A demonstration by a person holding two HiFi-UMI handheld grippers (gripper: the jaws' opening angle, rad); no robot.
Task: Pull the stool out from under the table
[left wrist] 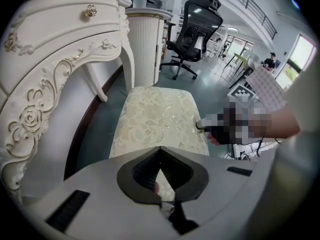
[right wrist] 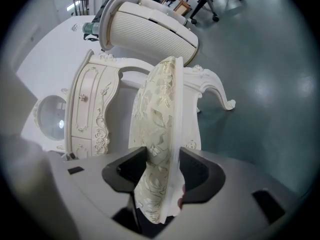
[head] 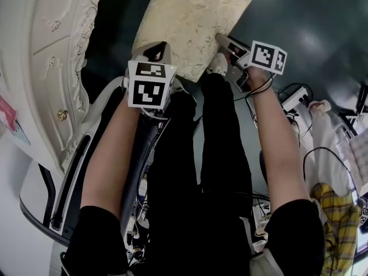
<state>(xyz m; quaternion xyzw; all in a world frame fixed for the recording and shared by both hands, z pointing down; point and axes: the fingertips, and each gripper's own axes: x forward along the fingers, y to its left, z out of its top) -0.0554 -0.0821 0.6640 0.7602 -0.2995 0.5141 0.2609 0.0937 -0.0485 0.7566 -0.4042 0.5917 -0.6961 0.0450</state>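
Dark teal polished floor (head: 299,33) underfoot, with a white carved dressing table with gilt rose trim (head: 52,50) along the left of the head view. Just beside that table's front, out on open floor and not under its top: the stool with the pale cream floral-brocade cushion (head: 190,22). Gripped at two places. At the near left corner, by the left gripper (head: 155,53), pointing steeply down; at the right edge, by the right gripper (head: 225,48), reaching in from the side. Only from the left gripper view: jaw tips drawn together on a sliver of the brocade, the whole seat stretching away ahead, plus a fluted white column (left wrist: 145,49), a black mesh office chair (left wrist: 195,31) and a person far off (left wrist: 271,60). Only from the right gripper view: the seat turned edge-on and standing between widely parted jaws, one pad against the brocade top, the other against the white underside rim, plus a curled white leg (right wrist: 220,91) beneath. Only from the head view: bare forearms, black trousers, a white power strip (head: 293,96) with cables, and yellow checked cloth (head: 333,223) at lower right.
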